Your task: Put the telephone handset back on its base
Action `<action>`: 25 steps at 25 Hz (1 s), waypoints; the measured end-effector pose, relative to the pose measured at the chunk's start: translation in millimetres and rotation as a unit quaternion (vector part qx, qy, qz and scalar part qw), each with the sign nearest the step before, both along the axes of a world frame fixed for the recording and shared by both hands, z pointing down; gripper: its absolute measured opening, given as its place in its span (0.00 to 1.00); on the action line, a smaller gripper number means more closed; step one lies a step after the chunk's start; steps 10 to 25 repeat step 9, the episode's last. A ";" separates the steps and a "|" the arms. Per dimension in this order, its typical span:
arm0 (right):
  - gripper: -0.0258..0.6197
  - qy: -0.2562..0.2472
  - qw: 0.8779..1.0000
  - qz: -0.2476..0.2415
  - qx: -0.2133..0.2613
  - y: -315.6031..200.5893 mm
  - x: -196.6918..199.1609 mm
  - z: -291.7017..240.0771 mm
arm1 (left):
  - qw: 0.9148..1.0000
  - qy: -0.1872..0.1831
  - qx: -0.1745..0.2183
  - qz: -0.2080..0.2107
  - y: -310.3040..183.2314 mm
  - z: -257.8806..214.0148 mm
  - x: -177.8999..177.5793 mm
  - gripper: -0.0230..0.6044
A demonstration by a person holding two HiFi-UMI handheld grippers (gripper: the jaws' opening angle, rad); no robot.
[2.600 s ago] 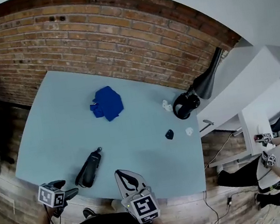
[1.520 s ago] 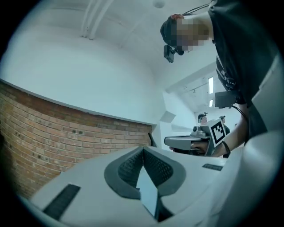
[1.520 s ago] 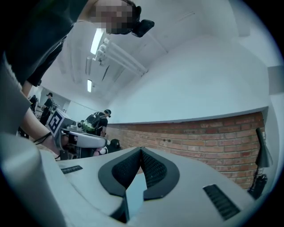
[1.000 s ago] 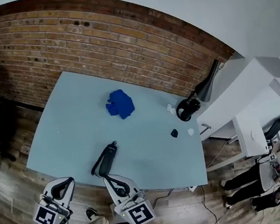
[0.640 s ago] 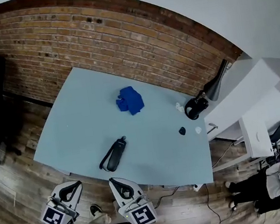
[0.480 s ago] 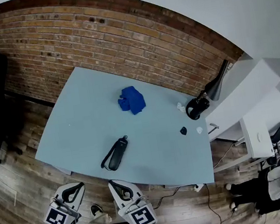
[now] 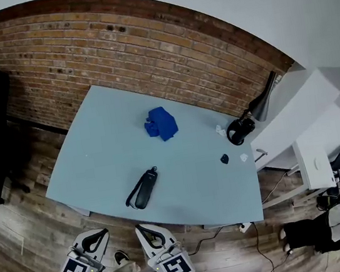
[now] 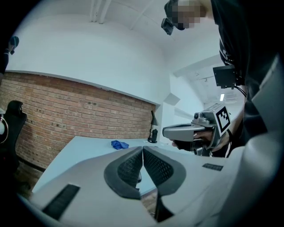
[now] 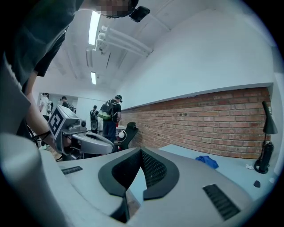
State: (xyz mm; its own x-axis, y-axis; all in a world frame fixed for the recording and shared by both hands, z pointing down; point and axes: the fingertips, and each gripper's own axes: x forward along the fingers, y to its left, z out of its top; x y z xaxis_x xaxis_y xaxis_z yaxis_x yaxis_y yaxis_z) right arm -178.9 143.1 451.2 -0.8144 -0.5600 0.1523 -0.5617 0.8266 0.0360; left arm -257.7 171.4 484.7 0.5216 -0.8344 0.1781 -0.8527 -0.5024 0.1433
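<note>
Left tongs [image 8: 143,150], right tongs [image 9: 141,153] — both closed, empty.

Your telephone [image 7: 144,189] reads as one dark shape, handset and base indistinguishable; the dark speck [image 7: 224,159] farther right is too small to name.

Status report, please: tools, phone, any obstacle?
Left tool, right tool shut, empty, before the table. Phone lies near its front edge. Nothing between.
</note>
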 end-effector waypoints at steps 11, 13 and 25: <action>0.06 -0.001 1.000 -0.007 -0.003 -9.1 -3.4 0.5 | 1.000 -0.004 -0.010 -0.009 -10.3 5.4 -4.8 0.09; 0.06 -0.001 1.000 -0.007 -0.003 -9.1 -3.4 0.5 | 1.000 -0.004 -0.010 -0.009 -10.3 5.4 -4.8 0.09; 0.06 -0.001 1.000 -0.007 -0.003 -9.1 -3.4 0.5 | 1.000 -0.004 -0.010 -0.009 -10.3 5.4 -4.8 0.09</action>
